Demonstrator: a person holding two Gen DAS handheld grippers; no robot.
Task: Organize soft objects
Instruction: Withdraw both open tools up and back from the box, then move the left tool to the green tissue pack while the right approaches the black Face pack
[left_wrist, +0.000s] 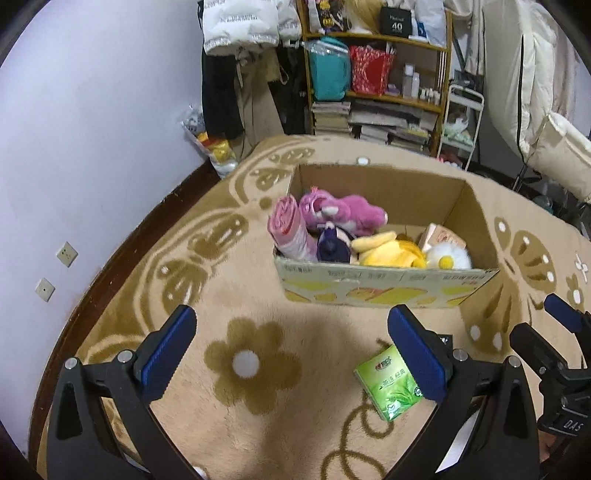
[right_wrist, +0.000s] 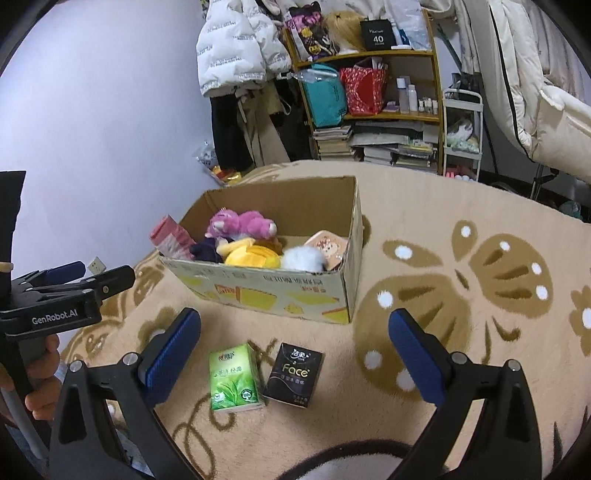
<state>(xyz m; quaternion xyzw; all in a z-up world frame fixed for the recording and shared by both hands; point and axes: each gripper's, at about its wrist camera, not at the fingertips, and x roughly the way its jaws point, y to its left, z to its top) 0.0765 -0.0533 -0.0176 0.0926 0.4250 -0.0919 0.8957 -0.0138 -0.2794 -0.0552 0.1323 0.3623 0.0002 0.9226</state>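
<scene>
**Blue-padded claws wide, two tissue packs left**

Right claw (right_wrist: 293, 354) gapes empty over the green tissue pack (right_wrist: 234, 378) and black tissue pack (right_wrist: 294, 374), both upright-lengthwise on the carpet. Left claw (left_wrist: 291, 350), also wide, sits farther off. Cardboard box (right_wrist: 258, 291) lies just beyond.

right tongs (right_wrist: 293, 345) spread wide, empty | green tissue pack (right_wrist: 234, 378) beside black tissue pack (right_wrist: 294, 374) on carpet (right_wrist: 461, 258)

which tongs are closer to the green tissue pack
Left, by a little. The left tongs have their right finger just above the green tissue pack. The right tongs are open over the green and black packs, slightly farther back.
</scene>
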